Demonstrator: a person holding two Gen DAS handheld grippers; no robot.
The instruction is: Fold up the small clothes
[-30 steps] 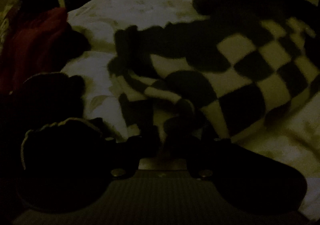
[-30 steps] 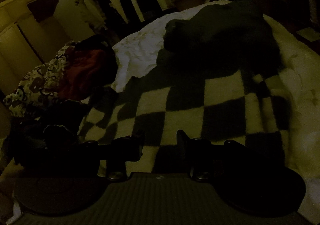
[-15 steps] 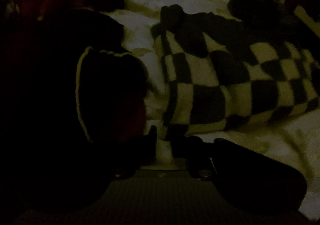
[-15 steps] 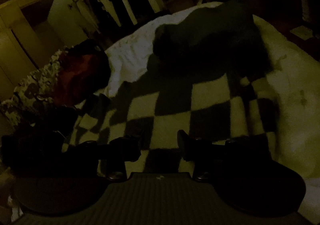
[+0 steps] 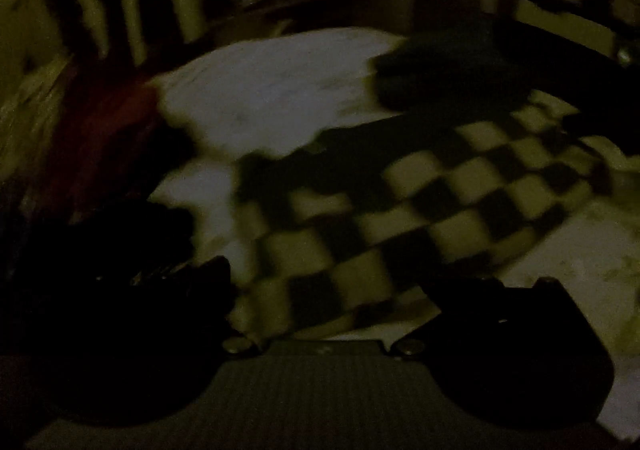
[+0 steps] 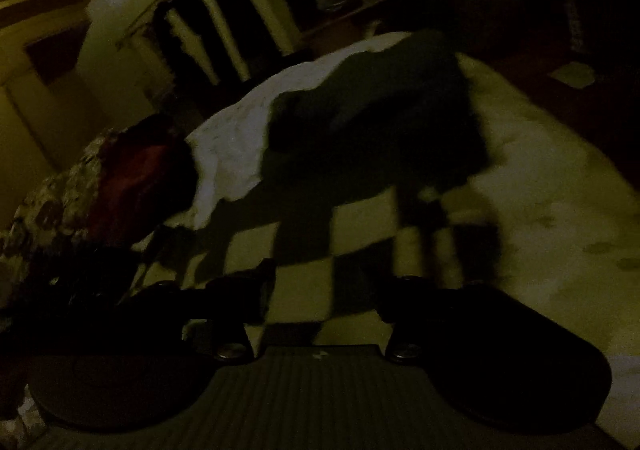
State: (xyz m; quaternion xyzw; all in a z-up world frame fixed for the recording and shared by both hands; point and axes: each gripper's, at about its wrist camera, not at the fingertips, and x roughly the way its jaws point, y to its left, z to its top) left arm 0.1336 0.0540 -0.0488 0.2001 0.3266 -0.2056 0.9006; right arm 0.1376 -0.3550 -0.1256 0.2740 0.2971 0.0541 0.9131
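While blurred and dim: checkered fuzzy garment flat mid-bed on crumpled white sheet. Left gripper jaws just sprung wide, nothing pinched. Right gripper widening too, over garment's near edge, empty. Dark lump beyond.

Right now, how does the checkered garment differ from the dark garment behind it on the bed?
The checkered garment has light and dark squares; the dark garment is plain. The checkered one lies nearer the cameras, the dark one farther back. Both rest on the white bedding.
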